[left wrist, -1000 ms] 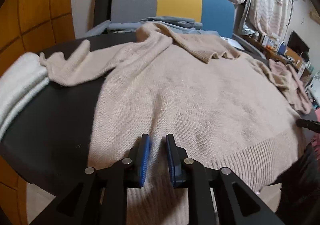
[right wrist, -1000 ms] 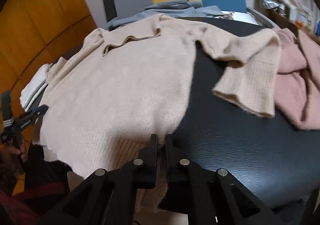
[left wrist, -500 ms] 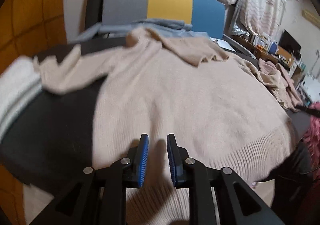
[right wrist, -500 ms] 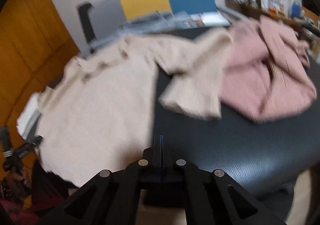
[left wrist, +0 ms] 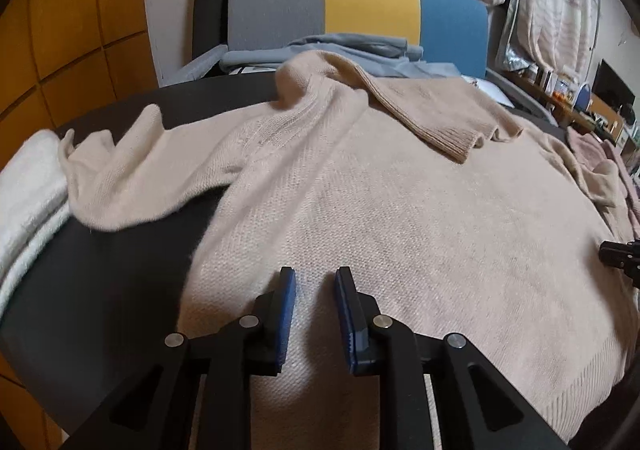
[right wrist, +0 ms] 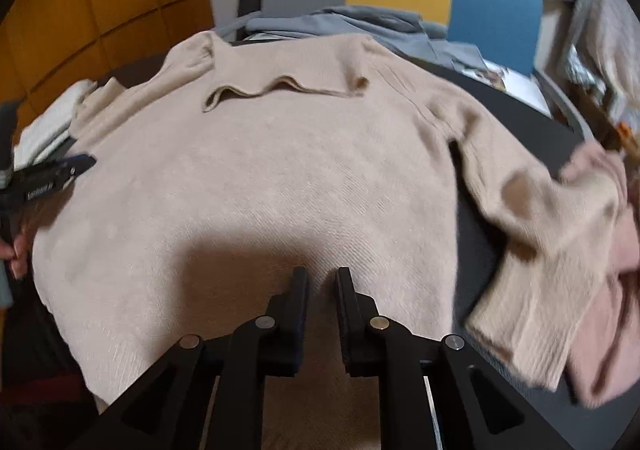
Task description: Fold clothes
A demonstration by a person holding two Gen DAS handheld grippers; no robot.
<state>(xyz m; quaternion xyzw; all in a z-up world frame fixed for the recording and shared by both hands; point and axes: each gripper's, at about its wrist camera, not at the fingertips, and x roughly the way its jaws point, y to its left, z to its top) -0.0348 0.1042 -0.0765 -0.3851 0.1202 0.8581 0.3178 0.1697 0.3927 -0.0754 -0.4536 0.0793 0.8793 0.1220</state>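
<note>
Sweater: beige knit sweater, fuzzy, ribbed at collar and cuffs, spread flat over the dark round table.
Left sleeve: crumpled toward 10 o'clock, touching a folded white textile.
Right sleeve: draped at 3 o'clock onto a pink garment, blurred there.
Left gripper: jaws narrowly apart, empty, over the sweater's lower body.
Right gripper: narrow gap, nothing held; the hem below is probably hidden by the fingers.
</note>
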